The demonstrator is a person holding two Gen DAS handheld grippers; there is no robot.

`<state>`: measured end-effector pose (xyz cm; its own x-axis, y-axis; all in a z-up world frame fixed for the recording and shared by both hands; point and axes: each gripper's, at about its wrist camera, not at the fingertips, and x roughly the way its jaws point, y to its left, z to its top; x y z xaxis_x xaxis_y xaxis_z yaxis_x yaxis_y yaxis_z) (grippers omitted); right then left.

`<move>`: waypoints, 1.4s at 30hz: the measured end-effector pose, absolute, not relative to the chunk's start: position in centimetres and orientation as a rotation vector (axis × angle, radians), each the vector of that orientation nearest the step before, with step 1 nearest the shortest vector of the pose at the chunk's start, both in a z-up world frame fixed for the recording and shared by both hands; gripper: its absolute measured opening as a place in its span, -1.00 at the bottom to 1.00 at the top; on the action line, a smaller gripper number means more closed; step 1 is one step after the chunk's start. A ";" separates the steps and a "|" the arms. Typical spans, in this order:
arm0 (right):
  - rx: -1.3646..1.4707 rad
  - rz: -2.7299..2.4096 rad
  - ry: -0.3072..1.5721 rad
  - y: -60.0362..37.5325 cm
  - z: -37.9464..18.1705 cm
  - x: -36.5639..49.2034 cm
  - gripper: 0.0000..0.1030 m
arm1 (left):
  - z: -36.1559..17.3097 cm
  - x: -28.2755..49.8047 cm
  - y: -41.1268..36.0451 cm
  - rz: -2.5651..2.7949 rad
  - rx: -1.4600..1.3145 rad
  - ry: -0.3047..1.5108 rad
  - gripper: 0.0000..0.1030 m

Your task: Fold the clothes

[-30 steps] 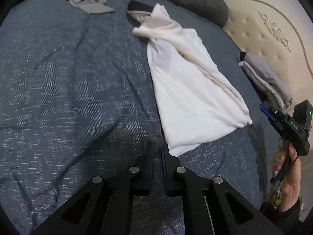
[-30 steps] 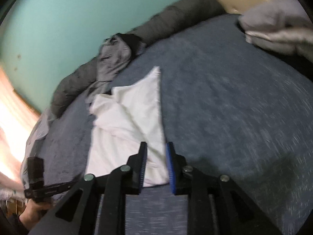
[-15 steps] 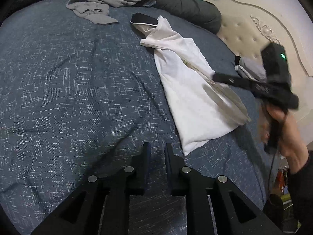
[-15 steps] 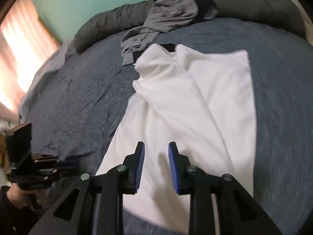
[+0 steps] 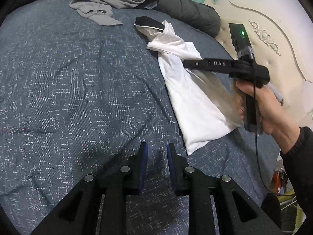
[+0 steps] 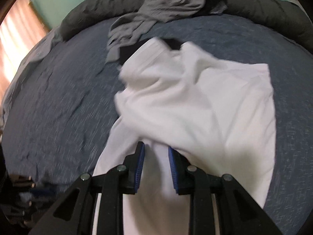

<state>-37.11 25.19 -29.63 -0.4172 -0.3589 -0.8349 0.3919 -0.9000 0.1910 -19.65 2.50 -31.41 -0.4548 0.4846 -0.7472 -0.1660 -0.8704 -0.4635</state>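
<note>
Hovering, left claw [image 5: 155, 154]: low over the blue bedspread [image 5: 78, 82], jaws parted with a gap between the blue pads, nothing held, just short of the near corner of the white shirt [image 5: 195, 105].
Grey garment [image 5: 111, 2]: crumpled at the far edge of the bed, lapping onto the dark rolled duvet [image 5: 185, 7], apart from the shirt.
White shirt: lying rumpled on the bedspread, running from its dark collar [image 5: 149, 22] at the far end down to a pointed corner near the left claw; folds bunched along the right side.
Right claw [image 6: 156, 156]: jaws apart, blue pads on either side of a fold of the shirt, cloth between them but not pinched; the wrist view is blurred.
Right hand [image 5: 264, 105]: wrapped around the handle of the right gripper, dark sleeve [image 5: 299, 152] at the wrist, held above the shirt's right side.
Headboard [image 5: 273, 45]: cream, tufted and carved, at far right behind the bed.
</note>
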 end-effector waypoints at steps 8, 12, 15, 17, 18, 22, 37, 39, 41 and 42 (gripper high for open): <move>1.382 -2.457 -0.085 29.6 -28.4 -41.7 -0.52 | -31.7 -19.9 2.2 2.343 -1.365 -0.480 -0.57; 1.395 -2.473 -0.254 33.2 -28.3 -44.0 -0.52 | -31.8 -20.1 2.2 2.338 -1.368 -0.483 -0.57; 1.367 -2.474 -0.203 33.4 -27.7 -43.7 -0.52 | -31.7 -20.2 2.1 2.337 -1.366 -0.488 -0.57; 1.326 -2.458 -0.187 33.2 -27.2 -43.4 -0.52 | -31.8 -20.2 2.0 2.336 -1.367 -0.496 -0.57; 1.311 -2.460 -0.176 33.2 -27.1 -43.2 -0.52 | -31.8 -20.2 2.0 2.336 -1.369 -0.498 -0.57; 1.268 -2.484 -0.145 33.3 -26.5 -43.3 -0.41 | -31.9 -20.2 1.8 2.338 -1.376 -0.498 -0.56; 1.356 -2.420 -0.065 33.3 -28.4 -49.9 -0.14 | -32.3 -20.6 0.9 2.341 -1.388 -0.512 -0.54; 1.383 -2.412 -0.066 33.1 -28.9 -50.7 -0.14 | -32.4 -20.8 0.8 2.343 -1.393 -0.514 -0.54; 1.415 -2.398 -0.051 32.8 -29.6 -51.3 -0.21 | -32.4 -20.8 0.7 2.347 -1.396 -0.508 -0.53; 1.428 -2.394 -0.043 32.6 -29.9 -51.5 -0.32 | -32.4 -20.8 0.7 2.348 -1.395 -0.507 -0.52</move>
